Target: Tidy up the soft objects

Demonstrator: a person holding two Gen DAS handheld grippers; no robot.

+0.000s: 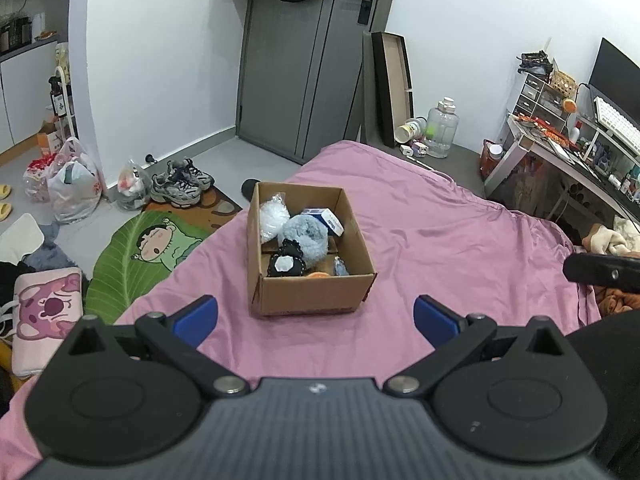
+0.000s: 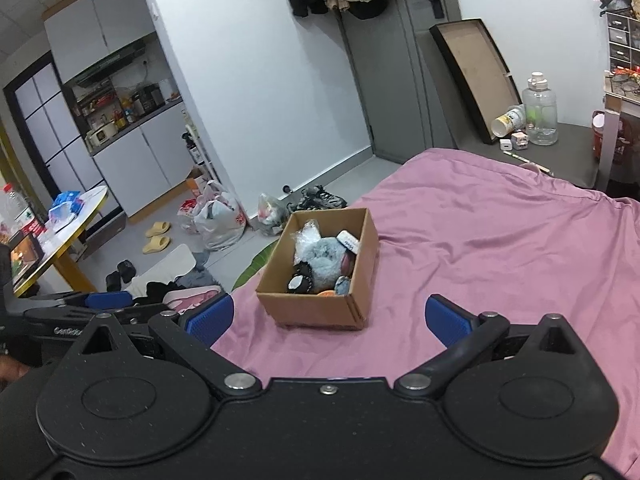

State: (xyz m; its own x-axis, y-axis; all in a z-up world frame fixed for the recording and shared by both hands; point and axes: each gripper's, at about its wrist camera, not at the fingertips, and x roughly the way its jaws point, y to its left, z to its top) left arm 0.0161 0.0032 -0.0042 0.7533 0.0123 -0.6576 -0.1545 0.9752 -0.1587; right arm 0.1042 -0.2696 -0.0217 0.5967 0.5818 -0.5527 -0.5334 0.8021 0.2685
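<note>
a bed (image 1: 440, 240) under pink sheet fills the bedroom, grey door (image 1: 288, 60) beyond. ahead of the empty, spread left hand-held gripper (image 1: 316, 320) and right hand-held gripper (image 2: 328, 318) sits the cardboard box (image 1: 308, 292), long axis running away, holding a blue fluffy toy (image 1: 306, 236).

My left claw (image 1: 315, 320) and right claw (image 2: 329, 318) have blue pads on black arms. The bed sheet (image 1: 460, 248) is pink; the brown cardboard box (image 1: 308, 294) holds a pale-blue fluffy plush (image 1: 306, 236), a black-and-white pouch (image 1: 285, 265), something orange (image 1: 318, 275).
</note>
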